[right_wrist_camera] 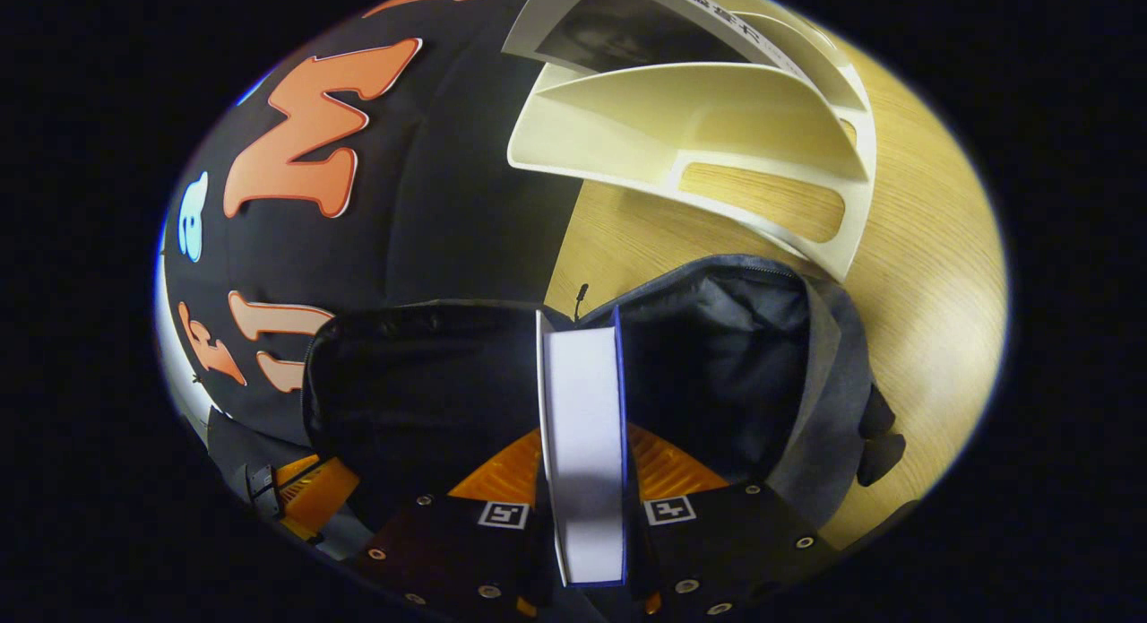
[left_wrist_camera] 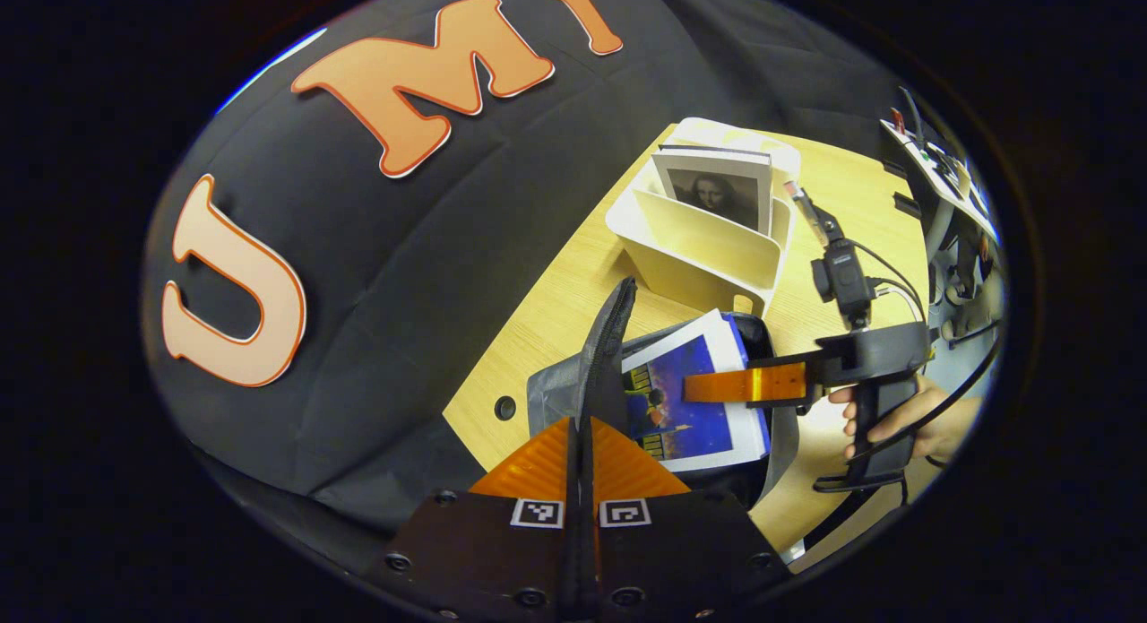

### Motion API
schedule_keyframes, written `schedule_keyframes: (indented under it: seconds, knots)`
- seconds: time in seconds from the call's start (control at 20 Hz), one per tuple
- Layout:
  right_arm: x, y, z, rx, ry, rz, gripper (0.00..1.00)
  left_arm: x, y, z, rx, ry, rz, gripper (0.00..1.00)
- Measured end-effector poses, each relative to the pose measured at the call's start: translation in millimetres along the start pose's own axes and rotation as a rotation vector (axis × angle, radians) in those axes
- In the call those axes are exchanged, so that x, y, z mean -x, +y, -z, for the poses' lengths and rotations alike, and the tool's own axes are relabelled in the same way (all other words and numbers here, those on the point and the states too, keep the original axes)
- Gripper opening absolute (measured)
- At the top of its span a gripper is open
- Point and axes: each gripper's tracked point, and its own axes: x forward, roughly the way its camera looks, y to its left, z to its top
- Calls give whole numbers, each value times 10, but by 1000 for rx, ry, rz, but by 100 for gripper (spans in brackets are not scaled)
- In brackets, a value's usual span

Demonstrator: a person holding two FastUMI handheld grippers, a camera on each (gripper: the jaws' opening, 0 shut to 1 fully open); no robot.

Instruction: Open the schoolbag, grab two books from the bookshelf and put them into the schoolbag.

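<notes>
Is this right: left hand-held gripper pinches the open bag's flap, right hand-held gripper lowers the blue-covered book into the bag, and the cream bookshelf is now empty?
Not quite: the cream plastic bookshelf isn't empty. The left gripper view shows a portrait-cover book standing in it. The rest holds: the left hand-held gripper pinches the dark fabric schoolbag's flap, and the right hand-held gripper holds the blue-covered book over the open bag.

two hand-held grippers, two books, one schoolbag, one bookshelf, one table
</notes>
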Motion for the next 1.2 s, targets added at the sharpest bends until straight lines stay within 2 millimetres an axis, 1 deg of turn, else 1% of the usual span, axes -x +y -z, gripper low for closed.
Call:
schedule_keyframes:
  seconds: [0.1,0.15,0.2,0.35,0.4,0.45,0.5,0.55,0.6,0.65,0.7,0.75,0.85,0.95,1.1,1.15,1.2]
  knots:
    - [-93,-20,51,19,-14,20,32,21,-19,23,-5,0,0,1]
    - [-139,-33,75,30,-20,28,43,38,-38,41,-6,0,4,1]
    - [-153,-45,93,31,-20,31,33,55,-53,49,-7,0,4,1]
    - [-196,-155,127,34,-20,101,37,107,-39,94,-7,-1,-3,1]
    - [-197,-255,151,36,-9,142,39,137,-34,100,-5,-2,-5,1]
    - [-189,-320,174,37,7,164,46,157,-22,122,0,-2,-6,0]
    - [-157,-368,205,40,17,189,49,176,-30,135,13,-4,0,1]
    - [-113,-430,238,48,29,218,39,163,-41,134,30,-4,8,1]
    - [-59,-425,252,52,42,227,59,156,-54,153,47,-5,17,1]
    - [-9,-414,275,55,56,228,72,151,-54,179,61,-5,24,1]
    - [51,-442,285,62,68,243,81,141,-65,188,80,-6,32,1]
    - [130,-473,264,70,72,256,96,154,-69,208,98,-6,39,1]
    - [287,-520,210,85,79,275,98,121,-61,240,118,-6,44,1]
    - [429,-546,64,101,67,278,98,121,-104,297,129,-4,55,1]
    - [657,-582,-291,129,2,285,98,78,-199,321,139,-13,70,1]
    - [740,-607,-417,137,-18,287,98,110,-220,322,157,-20,78,0]
    - [886,-642,-577,132,-48,303,98,110,-223,310,173,-26,75,1]
